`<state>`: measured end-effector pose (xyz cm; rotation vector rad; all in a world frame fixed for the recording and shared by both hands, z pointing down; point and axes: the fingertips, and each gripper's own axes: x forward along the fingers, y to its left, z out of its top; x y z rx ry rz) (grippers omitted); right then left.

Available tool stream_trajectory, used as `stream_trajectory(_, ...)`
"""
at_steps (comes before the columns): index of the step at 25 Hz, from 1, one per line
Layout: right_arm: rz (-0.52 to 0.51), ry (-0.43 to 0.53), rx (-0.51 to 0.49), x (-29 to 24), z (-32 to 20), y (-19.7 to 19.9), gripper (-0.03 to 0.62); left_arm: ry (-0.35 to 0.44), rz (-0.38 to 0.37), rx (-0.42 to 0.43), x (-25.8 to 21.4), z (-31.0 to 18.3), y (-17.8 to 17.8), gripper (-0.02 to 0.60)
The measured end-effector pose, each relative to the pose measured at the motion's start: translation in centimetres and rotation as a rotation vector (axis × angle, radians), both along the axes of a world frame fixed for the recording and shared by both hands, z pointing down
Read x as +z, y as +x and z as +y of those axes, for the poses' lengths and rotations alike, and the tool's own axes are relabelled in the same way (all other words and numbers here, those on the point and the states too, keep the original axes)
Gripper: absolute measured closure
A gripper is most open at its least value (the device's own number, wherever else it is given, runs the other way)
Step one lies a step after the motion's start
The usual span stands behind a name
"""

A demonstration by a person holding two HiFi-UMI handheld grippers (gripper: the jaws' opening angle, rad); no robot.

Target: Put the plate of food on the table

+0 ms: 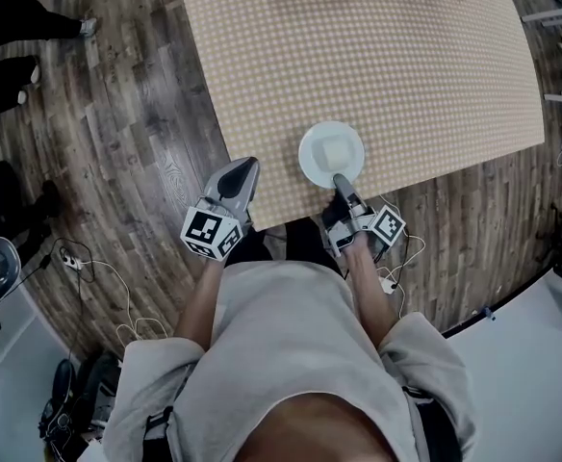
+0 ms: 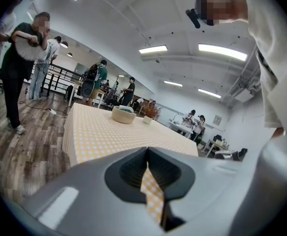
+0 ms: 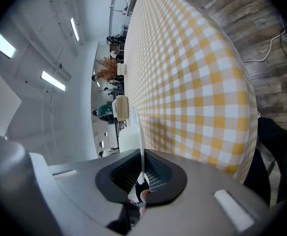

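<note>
Plate of food point(image 1: 310, 152), white and round, sits over the near edge of the bench point(image 1: 406, 65), close to the person's body, with a pale square block of food point(image 1: 334, 150) at its middle. The right tool point(image 1: 340, 178) is pressed together on the plate's near rim. In the right gripper view the thin white rim runs edge-on between the two dark pads, and the pale block shows farther along it. That view is rolled, so the cloth stands beside the plate. A faint shadow lies on the cloth next to the rim, but I cannot tell whether the plate touches the cloth or hangs just above it.

The left tool point(image 1: 245, 167) is at the bench's near edge, to the left of the plate and apart from it. Its tips are pressed together with nothing pinched, and the yellow-and-white checked cloth point(image 2: 94, 132) shows through the slit behind them.

That cloth covers the whole bench. At the far end stand a pale bowl point(image 2: 123, 114) and a reddish dried plant point(image 2: 153, 111), well apart from the plate. The bench stands on a wood-plank floor point(image 1: 117, 142), and white cables point(image 1: 98, 268) trail across the floor at the left.
</note>
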<state>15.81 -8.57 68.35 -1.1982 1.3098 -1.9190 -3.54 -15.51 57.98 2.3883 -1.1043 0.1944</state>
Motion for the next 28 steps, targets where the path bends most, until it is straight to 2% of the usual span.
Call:
stream_trajectory(8, 0.016, 0.008, -0.037, 0.1, -0.5, -0.3, 0.583, -0.012, 0.003, -0.006, -0.2, 1.3, 0.1, 0.571)
stream_trajectory(18, 0.022, 0.024, -0.049, 0.4, -4.7, -1.0, 0.583, -0.011, 0.014, -0.011, 0.0, 0.8, 0.2, 0.572)
stream_trajectory(28, 0.048, 0.056, -0.07, 0.6, -12.4, -2.0, 0.583, -0.024, 0.017, -0.049, 0.3, 0.9, -1.4, 0.572)
